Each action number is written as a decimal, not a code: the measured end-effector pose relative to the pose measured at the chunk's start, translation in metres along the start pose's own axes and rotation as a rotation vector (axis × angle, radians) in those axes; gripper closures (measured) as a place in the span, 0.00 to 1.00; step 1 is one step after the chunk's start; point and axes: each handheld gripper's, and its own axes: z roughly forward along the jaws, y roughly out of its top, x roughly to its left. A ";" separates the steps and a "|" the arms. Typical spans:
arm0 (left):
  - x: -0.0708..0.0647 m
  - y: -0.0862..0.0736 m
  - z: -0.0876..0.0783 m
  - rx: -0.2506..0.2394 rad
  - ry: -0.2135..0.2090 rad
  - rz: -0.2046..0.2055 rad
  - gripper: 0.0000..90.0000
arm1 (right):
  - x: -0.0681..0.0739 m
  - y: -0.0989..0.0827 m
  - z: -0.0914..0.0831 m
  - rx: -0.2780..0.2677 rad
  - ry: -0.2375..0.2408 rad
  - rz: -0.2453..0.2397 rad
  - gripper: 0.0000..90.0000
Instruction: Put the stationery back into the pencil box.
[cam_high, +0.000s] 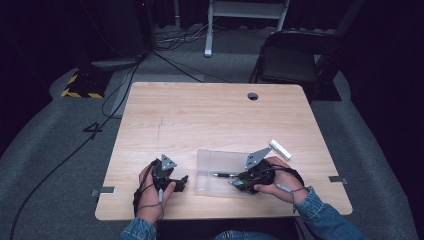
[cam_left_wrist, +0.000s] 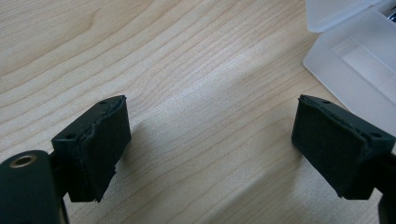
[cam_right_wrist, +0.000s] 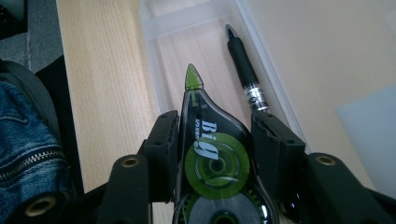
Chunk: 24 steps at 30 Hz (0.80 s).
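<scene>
The right gripper (cam_right_wrist: 212, 140) clamps a green correction tape dispenser (cam_right_wrist: 210, 154) over the clear plastic case (cam_right_wrist: 196, 28), probably to pack it beside the black pen (cam_right_wrist: 243, 65); the left gripper (cam_left_wrist: 210, 140) rests open on the table (cam_left_wrist: 187, 56).

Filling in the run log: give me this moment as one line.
right hand-held gripper: shut on correction tape dispenser, over clear case | pen: in case | left hand-held gripper: open, empty

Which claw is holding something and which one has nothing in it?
The right claw is shut on the green tape roller. The left claw is open, with bare table between its pads.
</scene>
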 end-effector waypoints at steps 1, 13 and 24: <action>0.000 0.000 0.000 0.000 0.000 -0.001 0.13 | 0.000 0.000 0.000 -0.001 0.000 0.001 0.60; 0.000 0.000 0.000 0.000 0.000 0.000 0.13 | -0.004 -0.002 0.003 0.008 -0.019 -0.016 0.60; 0.000 0.000 0.000 0.000 0.000 0.000 0.13 | -0.005 -0.004 0.007 0.034 0.007 0.009 0.59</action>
